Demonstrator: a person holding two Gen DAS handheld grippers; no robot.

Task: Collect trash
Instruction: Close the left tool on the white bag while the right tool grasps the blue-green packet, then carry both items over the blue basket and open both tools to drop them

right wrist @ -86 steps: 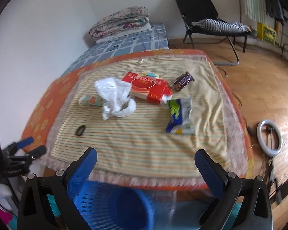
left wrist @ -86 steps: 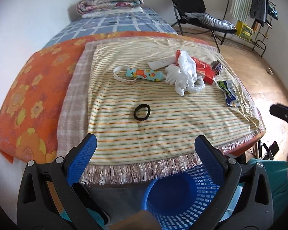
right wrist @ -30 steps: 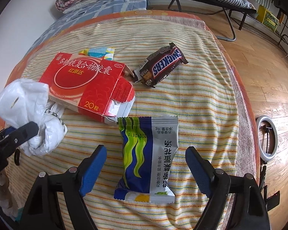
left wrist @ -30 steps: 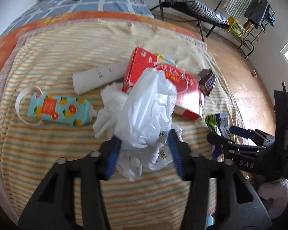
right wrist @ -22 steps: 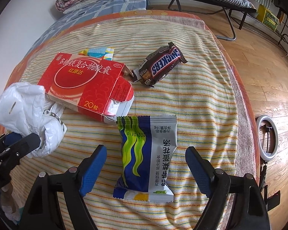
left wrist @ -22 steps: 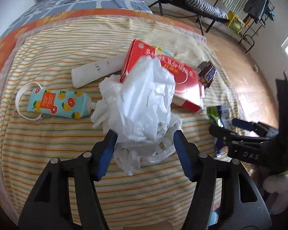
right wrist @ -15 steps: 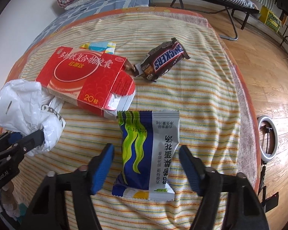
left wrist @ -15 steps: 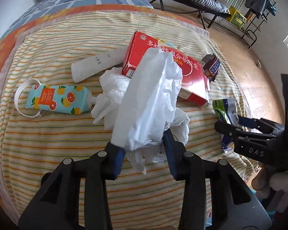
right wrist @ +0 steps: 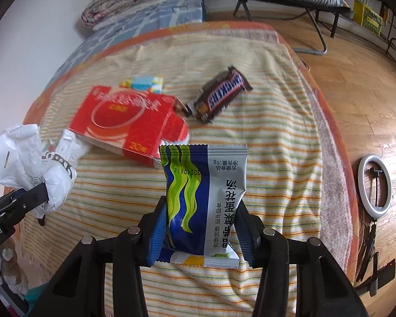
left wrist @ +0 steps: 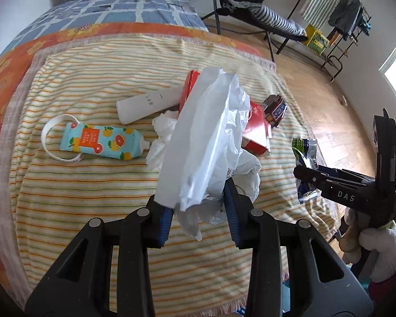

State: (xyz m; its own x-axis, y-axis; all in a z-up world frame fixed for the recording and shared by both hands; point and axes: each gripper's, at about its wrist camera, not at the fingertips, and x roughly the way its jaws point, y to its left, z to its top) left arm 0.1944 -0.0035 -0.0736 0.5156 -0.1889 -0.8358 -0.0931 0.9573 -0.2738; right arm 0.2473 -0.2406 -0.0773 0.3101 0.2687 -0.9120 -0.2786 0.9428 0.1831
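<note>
Striped cloth (left wrist: 92, 190) covers a bed strewn with litter. Seen from the left wrist, the left hand-held gripper (left wrist: 198, 211), jaws just drawn in, is clamped on a white plastic bag (left wrist: 206, 137); only this view shows a fruit-print tube (left wrist: 100, 142) at 9 o'clock and a white tube (left wrist: 147, 103). Seen from the right wrist, the right hand-held gripper (right wrist: 202, 235), also just closed, pinches a blue-green snack packet (right wrist: 206, 198); this view shows the red box (right wrist: 126, 121) in full, a chocolate bar wrapper (right wrist: 221, 92) at 12 o'clock, and a ring light (right wrist: 375, 185) on the floor.
</note>
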